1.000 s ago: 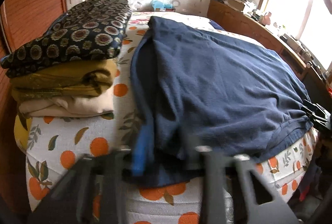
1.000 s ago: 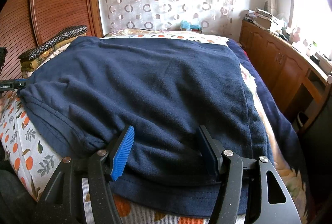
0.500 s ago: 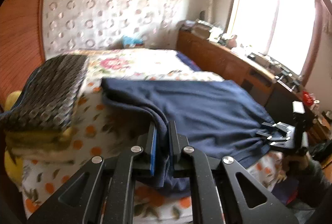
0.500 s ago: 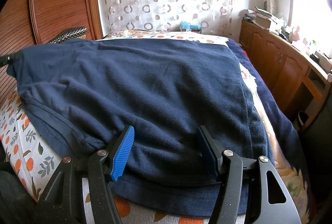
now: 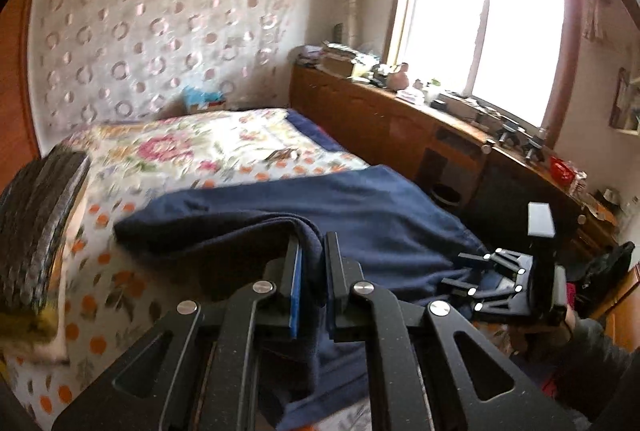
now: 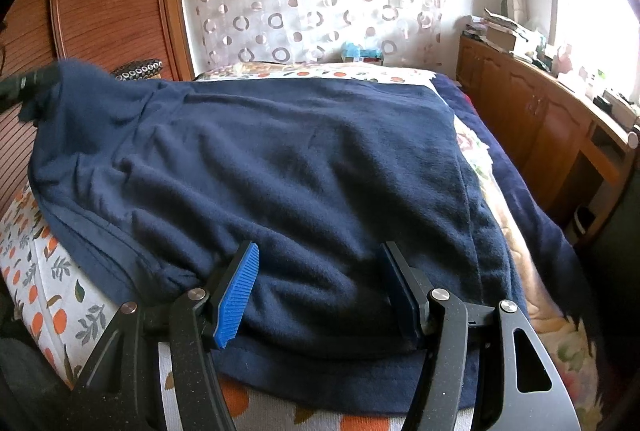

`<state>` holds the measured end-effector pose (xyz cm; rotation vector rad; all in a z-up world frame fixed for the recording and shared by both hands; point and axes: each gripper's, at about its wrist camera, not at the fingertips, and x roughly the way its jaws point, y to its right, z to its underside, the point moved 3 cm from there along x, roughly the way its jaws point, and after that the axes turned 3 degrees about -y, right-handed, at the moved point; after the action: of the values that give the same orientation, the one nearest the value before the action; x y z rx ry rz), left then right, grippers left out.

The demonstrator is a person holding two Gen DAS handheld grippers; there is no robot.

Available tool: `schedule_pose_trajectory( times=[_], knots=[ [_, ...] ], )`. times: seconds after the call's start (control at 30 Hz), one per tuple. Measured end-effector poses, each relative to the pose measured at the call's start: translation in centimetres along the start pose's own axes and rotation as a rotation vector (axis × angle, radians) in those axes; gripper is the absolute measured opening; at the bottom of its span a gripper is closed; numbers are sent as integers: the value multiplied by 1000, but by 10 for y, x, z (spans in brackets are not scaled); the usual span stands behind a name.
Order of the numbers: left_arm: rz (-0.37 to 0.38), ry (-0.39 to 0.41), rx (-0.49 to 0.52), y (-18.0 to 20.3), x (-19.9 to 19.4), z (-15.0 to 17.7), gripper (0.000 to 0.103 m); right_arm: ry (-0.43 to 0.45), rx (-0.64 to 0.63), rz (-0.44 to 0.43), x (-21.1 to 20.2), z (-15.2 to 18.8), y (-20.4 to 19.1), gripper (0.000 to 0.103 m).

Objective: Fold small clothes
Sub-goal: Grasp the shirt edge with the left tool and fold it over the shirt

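1. While a dark blue garment point(image 6: 304, 171) lies spread over a bed point(image 6: 60, 295) covered in an orange-fruit print, the left hand-held gripper point(image 5: 312, 271) has just closed its jaws to a narrow gap and pinches a bunched edge of the cloth, lifted clear of the mattress.
2. The right hand-held gripper point(image 6: 320, 291) sits at the near hem with its jaws wide apart on either side of a hump of fabric; the pads do not appear to press on it.
3. A stack of folded clothes point(image 5: 36, 231) sits at the bed's left edge, just beside the garment.
4. The step in hand looks like the first fold: one side is raised to be carried across.
5. The next move likely calls for drawing the pinched edge over the flat part while the near hem stays put, then laying it down without wrinkles.
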<state>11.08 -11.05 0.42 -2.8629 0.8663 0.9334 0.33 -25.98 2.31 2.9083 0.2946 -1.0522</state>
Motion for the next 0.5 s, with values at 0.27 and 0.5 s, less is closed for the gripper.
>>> schedule_pose_trajectory(
  times=[0.27,0.5],
  knots=[
    [79,2,72,44,21,-36,10,22,35,12,-16,4,16,64],
    [152,-14,142,88,32,-60,10,87,43,87,-48,-1,36,64]
  ],
)
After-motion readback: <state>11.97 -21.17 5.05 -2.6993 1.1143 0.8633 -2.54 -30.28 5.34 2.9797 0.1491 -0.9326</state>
